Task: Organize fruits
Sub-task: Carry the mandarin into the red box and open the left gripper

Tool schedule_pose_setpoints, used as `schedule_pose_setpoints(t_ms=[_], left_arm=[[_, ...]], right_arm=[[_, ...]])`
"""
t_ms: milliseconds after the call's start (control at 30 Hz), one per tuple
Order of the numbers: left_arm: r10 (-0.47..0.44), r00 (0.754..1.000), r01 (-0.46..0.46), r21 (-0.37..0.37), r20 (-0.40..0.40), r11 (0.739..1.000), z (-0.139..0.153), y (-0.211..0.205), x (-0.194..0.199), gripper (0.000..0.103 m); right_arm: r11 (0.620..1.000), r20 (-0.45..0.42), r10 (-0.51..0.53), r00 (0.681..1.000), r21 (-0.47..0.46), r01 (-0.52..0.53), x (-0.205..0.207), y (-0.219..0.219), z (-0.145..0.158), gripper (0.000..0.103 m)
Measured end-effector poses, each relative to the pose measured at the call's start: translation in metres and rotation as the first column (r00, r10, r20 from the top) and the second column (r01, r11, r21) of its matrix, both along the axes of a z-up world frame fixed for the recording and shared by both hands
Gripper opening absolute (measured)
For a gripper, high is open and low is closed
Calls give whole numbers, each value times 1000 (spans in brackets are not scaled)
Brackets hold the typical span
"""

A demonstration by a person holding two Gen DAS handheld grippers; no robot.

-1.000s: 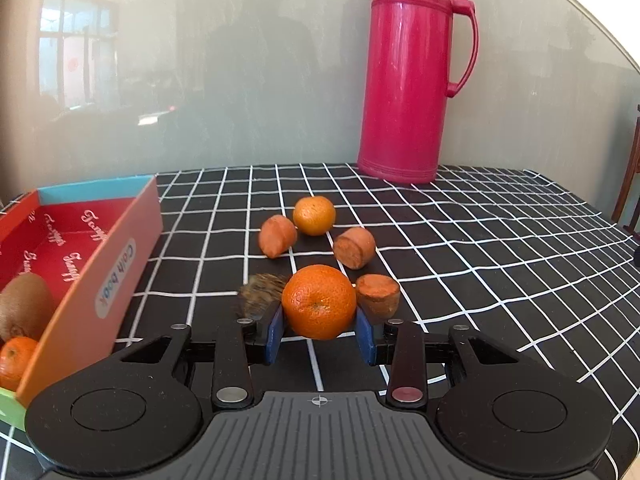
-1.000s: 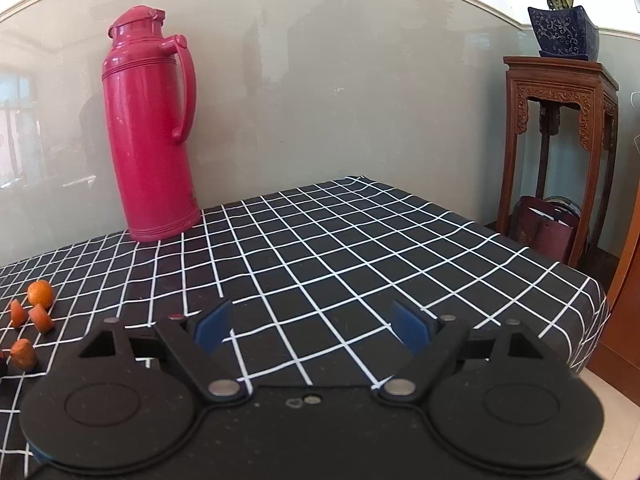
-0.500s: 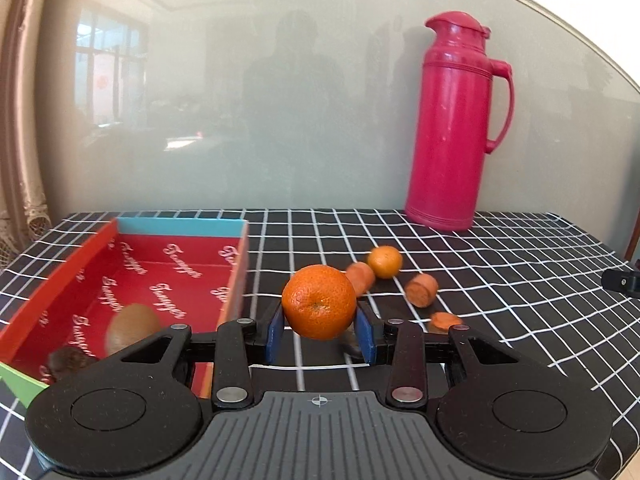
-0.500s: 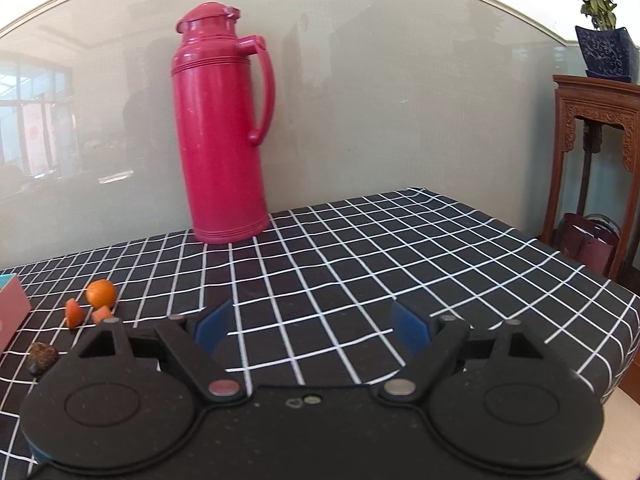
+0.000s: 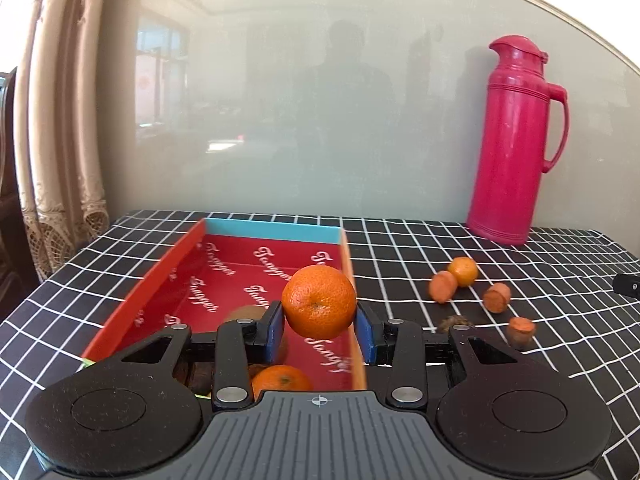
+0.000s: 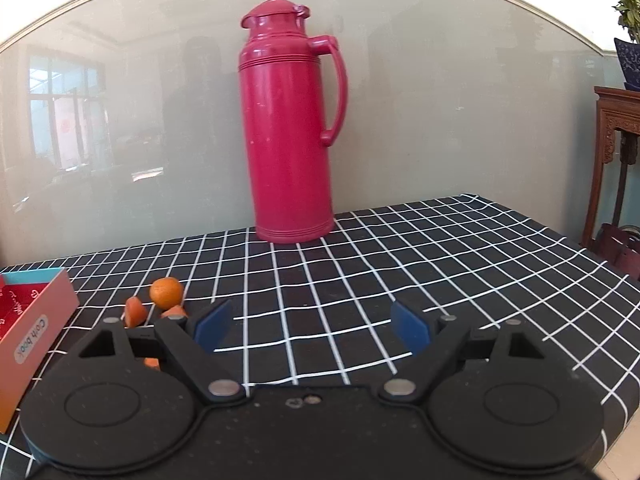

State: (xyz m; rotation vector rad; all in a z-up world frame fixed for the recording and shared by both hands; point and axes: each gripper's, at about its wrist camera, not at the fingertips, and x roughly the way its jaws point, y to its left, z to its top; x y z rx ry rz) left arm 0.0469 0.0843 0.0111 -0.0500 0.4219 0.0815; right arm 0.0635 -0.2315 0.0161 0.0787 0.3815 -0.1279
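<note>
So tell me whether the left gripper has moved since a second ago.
Yes. The left gripper, shut on the mandarin, swung left, away from the pink thermos and over the red box.

**Fruit positions**

Large orange (image 5: pixel 319 302) clamped off the table, above red box (image 5: pixel 256 268) right wall. Box holds a smaller orange (image 5: pixel 280 378) and kiwi (image 5: pixel 246 313). Small orange (image 5: pixel 463 271) lies on the checked cloth, well right.
</note>
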Motion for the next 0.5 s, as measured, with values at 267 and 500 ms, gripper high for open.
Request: schedule_pose_setpoints(t_ms=[267, 500], left_arm=[[67, 998, -67, 7, -19, 998, -6, 32, 3, 38], [167, 985, -167, 8, -53, 986, -12, 65, 9, 39]], right_arm=[[999, -5, 44, 999, 6, -44, 7, 24, -1, 86], [997, -4, 76, 997, -19, -76, 10, 38, -2, 86]])
